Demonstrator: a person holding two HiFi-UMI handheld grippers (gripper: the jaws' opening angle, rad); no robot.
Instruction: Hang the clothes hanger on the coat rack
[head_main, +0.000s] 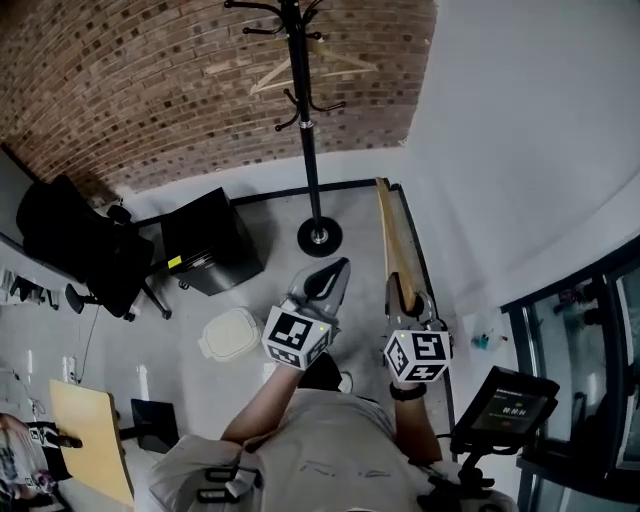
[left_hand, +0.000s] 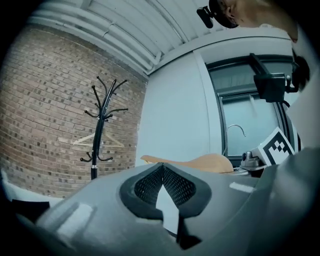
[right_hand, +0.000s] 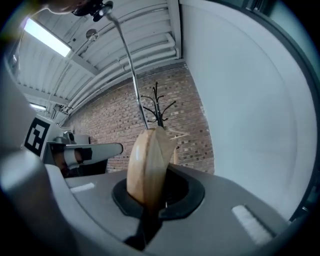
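Note:
A black coat rack (head_main: 305, 110) stands ahead by the brick wall, and a pale wooden hanger (head_main: 300, 68) hangs on it. My right gripper (head_main: 405, 292) is shut on a second wooden hanger (head_main: 392, 235), which points forward toward the rack. In the right gripper view this hanger (right_hand: 147, 165) stands edge-on between the jaws, its metal hook (right_hand: 127, 60) reaching up, with the rack (right_hand: 157, 107) behind. My left gripper (head_main: 338, 268) is level beside it, shut and empty. Its own view shows the gripper (left_hand: 162, 167) with tips touching, the rack (left_hand: 102, 125) at left and the held hanger (left_hand: 200, 161) at right.
A black cabinet (head_main: 210, 240) and a black office chair (head_main: 85, 245) stand left of the rack's round base (head_main: 319, 237). A white lidded tub (head_main: 230, 333) lies on the floor near my left gripper. A white wall and a black device with a screen (head_main: 510, 400) are on the right.

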